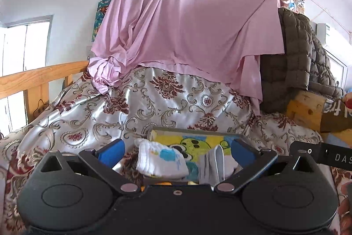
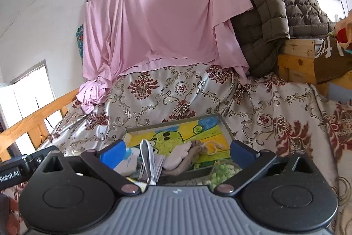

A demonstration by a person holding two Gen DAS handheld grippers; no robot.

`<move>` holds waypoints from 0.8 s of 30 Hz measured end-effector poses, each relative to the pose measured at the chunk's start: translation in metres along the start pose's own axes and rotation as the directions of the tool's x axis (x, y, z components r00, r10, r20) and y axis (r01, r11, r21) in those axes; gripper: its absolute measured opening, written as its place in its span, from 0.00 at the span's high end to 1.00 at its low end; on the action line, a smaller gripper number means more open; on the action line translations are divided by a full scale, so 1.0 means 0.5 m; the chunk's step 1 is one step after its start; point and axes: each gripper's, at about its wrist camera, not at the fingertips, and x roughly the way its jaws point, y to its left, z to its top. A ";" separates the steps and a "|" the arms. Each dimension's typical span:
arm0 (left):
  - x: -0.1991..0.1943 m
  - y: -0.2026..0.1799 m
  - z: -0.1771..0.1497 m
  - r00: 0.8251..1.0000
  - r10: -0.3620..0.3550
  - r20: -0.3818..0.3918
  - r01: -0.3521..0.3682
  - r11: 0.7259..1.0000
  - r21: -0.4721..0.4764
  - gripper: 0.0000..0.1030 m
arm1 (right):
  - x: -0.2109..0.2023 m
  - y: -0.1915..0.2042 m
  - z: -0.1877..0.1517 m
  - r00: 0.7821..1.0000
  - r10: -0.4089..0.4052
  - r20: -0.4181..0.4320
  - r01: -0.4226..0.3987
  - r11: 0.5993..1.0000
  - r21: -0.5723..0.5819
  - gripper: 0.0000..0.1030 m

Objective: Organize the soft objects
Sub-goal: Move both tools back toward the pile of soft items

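A shallow tray point(image 1: 154, 132) with a yellow-green cartoon picture lies on the patterned bedspread; it also shows in the right wrist view point(image 2: 226, 124). In it lie a white sock with blue patches point(image 1: 161, 161), a grey folded sock point(image 1: 209, 165), and in the right wrist view a beige-brown sock point(image 2: 189, 158) and a grey sock point(image 2: 147, 160). A green fuzzy item point(image 2: 222, 172) sits at the tray's near edge. My left gripper point(image 1: 176, 154) is open just above the white and grey socks. My right gripper point(image 2: 177, 152) is open over the socks, holding nothing.
A pink sheet point(image 1: 187, 21) hangs on the wall behind the bed. A brown quilted jacket point(image 2: 270, 8) lies over a wooden box point(image 2: 294, 63) at the right. A wooden rail point(image 1: 33, 78) runs along the bed's left side.
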 end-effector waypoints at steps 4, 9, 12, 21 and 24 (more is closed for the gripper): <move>-0.045 -0.007 -0.022 1.000 0.017 0.009 -0.017 1.000 0.001 0.01 | -0.040 -0.001 -0.020 1.000 0.001 0.000 -0.001 1.000 0.001 0.00; -0.094 -0.002 -0.062 0.999 0.042 -0.027 -0.042 0.999 -0.017 0.01 | -0.077 -0.006 -0.039 1.000 -0.001 -0.012 0.002 1.000 0.009 0.00; -0.119 0.002 -0.078 0.998 0.052 -0.044 -0.053 0.998 -0.015 0.01 | -0.100 -0.006 -0.052 1.000 -0.006 -0.018 0.006 1.000 0.003 0.00; -0.162 0.007 -0.117 0.991 0.073 -0.112 -0.075 0.997 -0.009 0.01 | -0.153 -0.005 -0.099 0.997 -0.026 -0.073 0.024 0.999 -0.033 0.00; -0.164 0.006 -0.124 0.987 0.079 -0.139 -0.080 0.997 0.000 0.01 | -0.162 -0.005 -0.109 0.995 -0.033 -0.091 0.031 0.999 -0.028 0.00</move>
